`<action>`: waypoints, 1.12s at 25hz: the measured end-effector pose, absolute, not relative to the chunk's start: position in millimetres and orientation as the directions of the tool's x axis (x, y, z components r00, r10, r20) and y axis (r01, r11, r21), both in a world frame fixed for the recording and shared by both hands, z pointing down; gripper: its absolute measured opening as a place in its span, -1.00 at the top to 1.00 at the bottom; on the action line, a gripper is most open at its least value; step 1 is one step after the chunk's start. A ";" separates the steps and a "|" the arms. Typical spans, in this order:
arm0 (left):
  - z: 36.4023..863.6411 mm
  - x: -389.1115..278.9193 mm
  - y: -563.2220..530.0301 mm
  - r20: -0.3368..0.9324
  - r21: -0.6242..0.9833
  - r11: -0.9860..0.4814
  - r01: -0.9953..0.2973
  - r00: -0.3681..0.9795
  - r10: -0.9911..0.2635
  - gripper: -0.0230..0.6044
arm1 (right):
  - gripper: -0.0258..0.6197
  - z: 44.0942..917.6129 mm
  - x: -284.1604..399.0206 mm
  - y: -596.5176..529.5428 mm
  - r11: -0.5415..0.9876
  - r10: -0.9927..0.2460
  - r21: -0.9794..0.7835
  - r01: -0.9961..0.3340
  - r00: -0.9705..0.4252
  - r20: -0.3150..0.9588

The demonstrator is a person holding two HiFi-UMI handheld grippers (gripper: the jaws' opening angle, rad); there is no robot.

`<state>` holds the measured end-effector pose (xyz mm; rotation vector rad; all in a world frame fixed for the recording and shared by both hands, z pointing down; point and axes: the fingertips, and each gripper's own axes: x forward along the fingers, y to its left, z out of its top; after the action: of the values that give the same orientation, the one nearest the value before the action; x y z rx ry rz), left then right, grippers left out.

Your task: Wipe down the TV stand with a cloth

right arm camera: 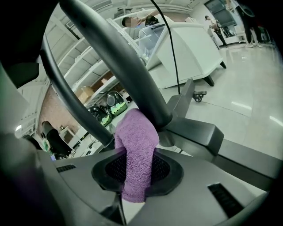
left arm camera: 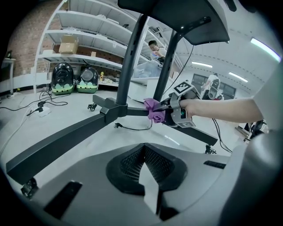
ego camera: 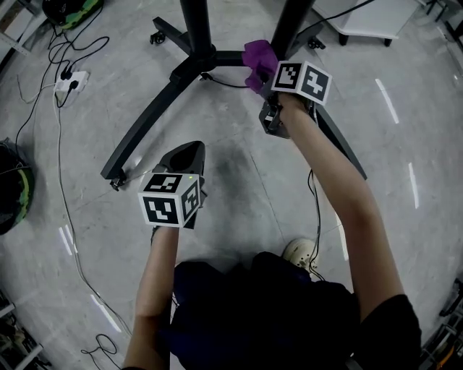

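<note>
The black TV stand [ego camera: 189,65] rests on the grey floor with splayed legs and two upright poles. A purple cloth [ego camera: 259,63] is pressed against the right pole, just above the base. My right gripper [ego camera: 273,83] is shut on it. In the right gripper view the cloth [right arm camera: 137,145] rises from between the jaws and touches the slanted pole [right arm camera: 132,66]. My left gripper [ego camera: 187,155] hovers over bare floor between the front legs, shut and holding nothing. From the left gripper view [left arm camera: 143,150] I see the cloth [left arm camera: 154,110] against the stand [left arm camera: 112,112].
Cables and a white power strip [ego camera: 72,81] lie on the floor at the left. A white cabinet [ego camera: 369,22] stands at the far right. The person's shoe [ego camera: 300,251] is near the right leg. Shelves [left arm camera: 79,26] and a seated person [left arm camera: 154,46] are behind the stand.
</note>
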<state>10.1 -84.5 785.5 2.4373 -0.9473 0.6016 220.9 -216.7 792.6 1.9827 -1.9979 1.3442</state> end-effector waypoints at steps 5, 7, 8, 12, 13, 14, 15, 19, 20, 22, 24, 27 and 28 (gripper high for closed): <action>786.7 13.0 -82.7 0.550 0.245 -0.675 -0.696 0.673 -0.494 0.90 | 0.64 794.1 228.2 -200.2 -0.196 -0.801 -0.555 -0.808 -0.195 0.566; 787.1 14.5 -80.7 0.554 0.241 -0.681 -0.691 0.674 -0.488 0.91 | 0.64 794.7 231.8 -193.4 -0.208 -0.803 -0.575 -0.792 -0.198 0.563; 787.2 15.0 -80.0 0.556 0.238 -0.685 -0.689 0.675 -0.485 0.90 | 0.64 795.5 234.0 -189.6 -0.217 -0.804 -0.587 -0.780 -0.198 0.561; 787.5 16.6 -77.3 0.559 0.238 -0.692 -0.682 0.679 -0.476 0.91 | 0.64 797.9 251.2 -177.5 -0.251 -0.811 -0.592 -0.766 -0.167 0.560; 787.7 16.9 -76.3 0.560 0.238 -0.693 -0.680 0.680 -0.474 0.91 | 0.64 797.5 256.5 -175.5 -0.257 -0.815 -0.590 -0.766 -0.157 0.558; 787.9 16.8 -75.6 0.561 0.238 -0.695 -0.678 0.680 -0.472 0.90 | 0.64 796.6 261.1 -174.1 -0.262 -0.820 -0.594 -0.761 -0.149 0.553; 788.2 16.6 -75.3 0.562 0.236 -0.697 -0.677 0.680 -0.470 0.90 | 0.64 795.4 264.6 -173.3 -0.268 -0.825 -0.604 -0.750 -0.146 0.546; 789.3 16.9 -74.8 0.565 0.237 -0.697 -0.677 0.680 -0.468 0.90 | 0.64 790.2 269.6 -174.6 -0.286 -0.844 -0.661 -0.693 -0.145 0.517; 789.6 17.3 -74.2 0.565 0.238 -0.698 -0.676 0.680 -0.466 0.90 | 0.64 789.4 269.9 -175.4 -0.292 -0.848 -0.676 -0.676 -0.144 0.510; 790.4 18.1 -72.8 0.567 0.238 -0.699 -0.674 0.681 -0.463 0.91 | 0.64 788.5 270.8 -176.3 -0.305 -0.858 -0.711 -0.634 -0.142 0.494; 791.2 17.9 -71.6 0.569 0.238 -0.699 -0.674 0.681 -0.462 0.91 | 0.64 788.4 272.4 -175.9 -0.314 -0.866 -0.738 -0.597 -0.139 0.481; 792.1 16.3 -71.2 0.573 0.236 -0.698 -0.676 0.677 -0.462 0.90 | 0.64 789.6 275.0 -171.8 -0.319 -0.870 -0.749 -0.581 -0.133 0.475; 792.3 16.0 -71.2 0.574 0.234 -0.698 -0.677 0.676 -0.463 0.91 | 0.64 789.9 275.5 -169.7 -0.320 -0.871 -0.752 -0.576 -0.133 0.472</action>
<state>16.0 -71.2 792.3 2.4575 -0.8869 0.6740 275.5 -169.7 789.9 2.2310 -1.9613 1.7334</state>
